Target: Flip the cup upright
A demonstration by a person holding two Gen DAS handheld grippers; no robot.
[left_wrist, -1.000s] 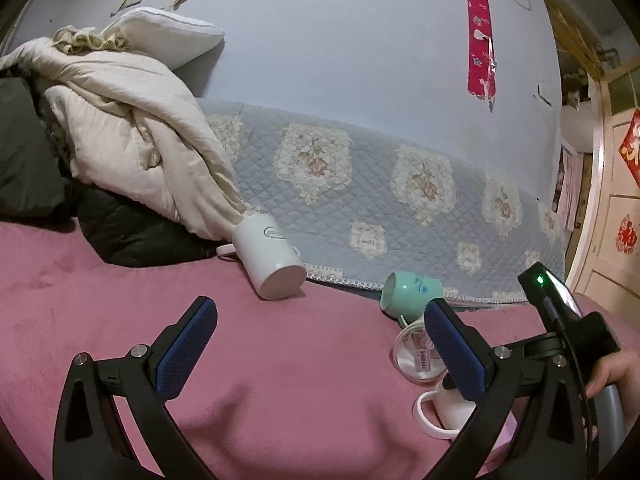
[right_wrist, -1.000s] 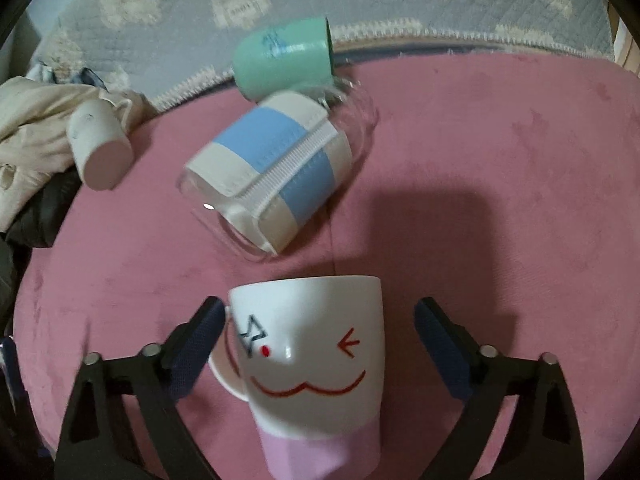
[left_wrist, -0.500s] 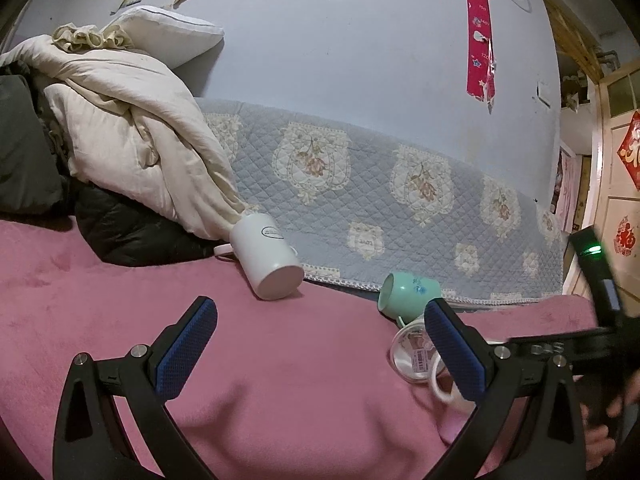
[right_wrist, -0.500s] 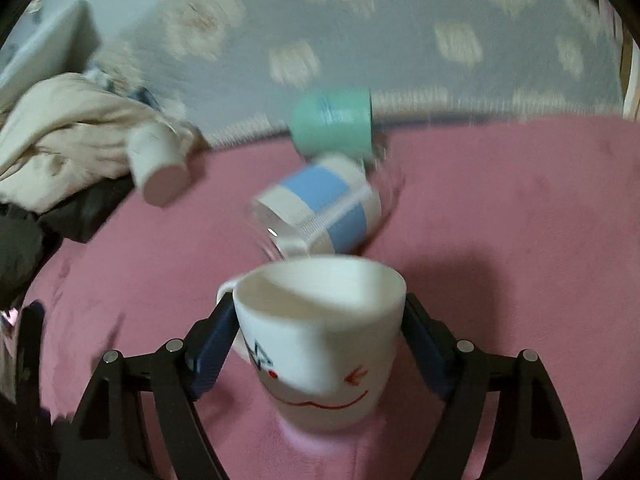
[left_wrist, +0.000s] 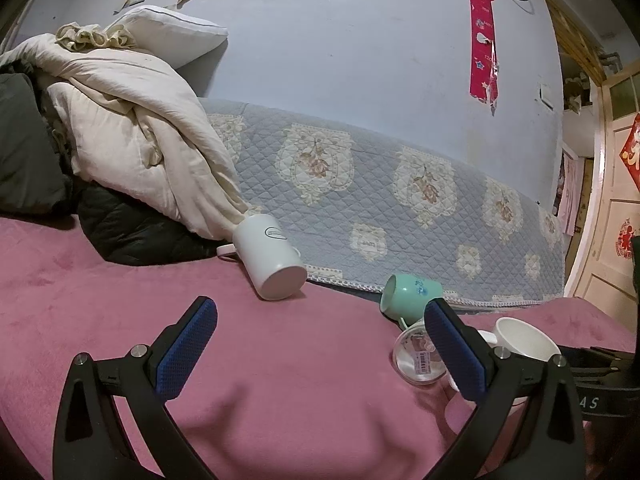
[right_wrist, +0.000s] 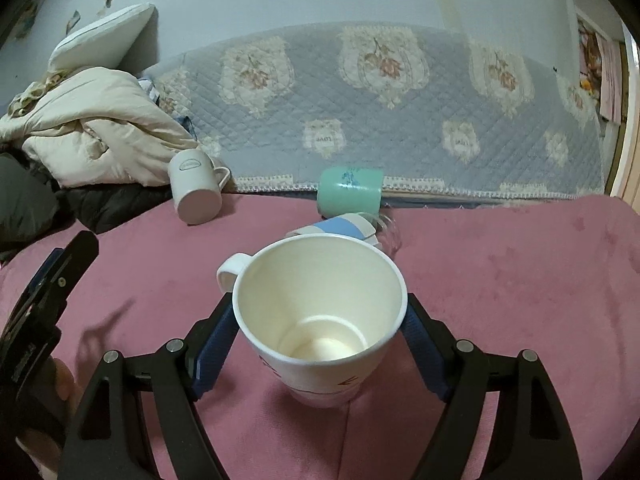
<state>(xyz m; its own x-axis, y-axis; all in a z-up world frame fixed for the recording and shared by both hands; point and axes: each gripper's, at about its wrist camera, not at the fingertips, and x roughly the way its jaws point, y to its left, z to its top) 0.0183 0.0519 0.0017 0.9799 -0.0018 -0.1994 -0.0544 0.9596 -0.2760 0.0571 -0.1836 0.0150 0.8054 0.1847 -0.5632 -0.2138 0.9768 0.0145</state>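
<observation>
— What's the right gripper (right_wrist: pixel 320 344) doing?

— It's reaching forward, low over the pink blanket (right_wrist: pixel 500 280), with its blue pads (right_wrist: pixel 212 354) pressing both sides of the cup (right_wrist: pixel 320 320). So the jaws are clamping the cup. The cup is standing mouth up, its base on the blanket, handle pointing toward ten o'clock. A red drawing is showing on its near side, low down.

— And the left gripper (left_wrist: pixel 320 352)?

— It's hanging over the blanket (left_wrist: pixel 280 360) with its jaws spread wide and nothing between them. It's aiming at the far edge of the bed. From its camera the cup (left_wrist: pixel 524 338) is sitting at about four o'clock, partly behind the right-hand finger (left_wrist: pixel 452 352).

— What else is lying there?

— A clear bottle (right_wrist: pixel 348 230) with a blue and white sleeve is lying on its side just behind the cup, at twelve o'clock in the right view. A green mug (right_wrist: pixel 350 194) is lying on its side just past it, at the blanket's edge. A white mug (right_wrist: pixel 196 186) is tipped over at ten o'clock, leaning against a cream quilt (right_wrist: pixel 92 132). A grey quilted cover (right_wrist: pixel 400 120) is running along the wall behind everything.

— Can you see the hands?

— Only a bit of one hand (right_wrist: pixel 60 384) at the lower left edge of the right view, holding the left gripper's dark body.
</observation>
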